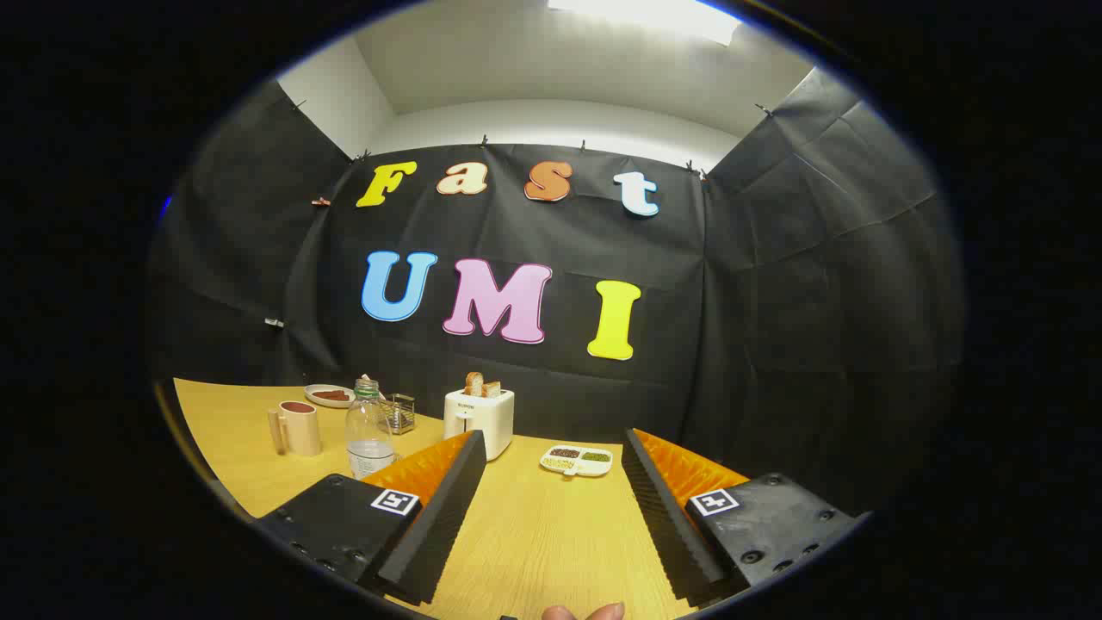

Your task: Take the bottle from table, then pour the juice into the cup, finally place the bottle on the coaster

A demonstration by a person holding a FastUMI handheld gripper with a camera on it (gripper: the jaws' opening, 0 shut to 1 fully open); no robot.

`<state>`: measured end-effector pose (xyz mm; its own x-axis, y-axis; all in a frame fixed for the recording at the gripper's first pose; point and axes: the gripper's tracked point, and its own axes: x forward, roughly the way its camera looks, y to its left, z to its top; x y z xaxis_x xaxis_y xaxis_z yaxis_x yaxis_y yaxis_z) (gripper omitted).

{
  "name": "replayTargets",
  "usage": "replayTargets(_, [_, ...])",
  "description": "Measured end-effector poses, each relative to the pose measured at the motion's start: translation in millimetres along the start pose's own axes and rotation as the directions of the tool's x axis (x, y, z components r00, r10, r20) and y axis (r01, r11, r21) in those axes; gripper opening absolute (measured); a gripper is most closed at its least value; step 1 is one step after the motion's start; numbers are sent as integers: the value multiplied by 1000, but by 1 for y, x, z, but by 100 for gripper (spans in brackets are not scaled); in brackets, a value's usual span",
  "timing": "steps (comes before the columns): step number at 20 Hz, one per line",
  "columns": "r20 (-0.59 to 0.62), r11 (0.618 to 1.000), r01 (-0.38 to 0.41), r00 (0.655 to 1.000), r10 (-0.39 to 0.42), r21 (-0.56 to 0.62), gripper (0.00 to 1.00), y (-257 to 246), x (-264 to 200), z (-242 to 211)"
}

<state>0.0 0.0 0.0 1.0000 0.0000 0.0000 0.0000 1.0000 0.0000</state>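
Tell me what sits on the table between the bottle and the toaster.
In the gripper view, a small wire basket stands between the bottle and the toaster, slightly behind them. The open tool has only bare table between its fingers.

gripper agape, bottle beyond

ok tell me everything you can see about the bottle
The bottle is clear plastic with a green neck ring and no cap that I can make out. It stands upright on the wooden table, holding a little clear liquid near the bottom, with a pale label band low down. It sits just right of the pink cup, in front of a small wire rack. The gripper is open, and nothing grips the bottle; it stands beyond the left finger, outside the gap.
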Motion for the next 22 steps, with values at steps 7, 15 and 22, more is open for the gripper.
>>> replayTargets(7, [-30,998,-32,999,34,59,98,35,2,-10])
replayTargets(15, [-36,995,-79,996,81,54,98,87,4,-19])
replayTargets(22, [-62,993,-75,995,81,91,98,130,6,-36])
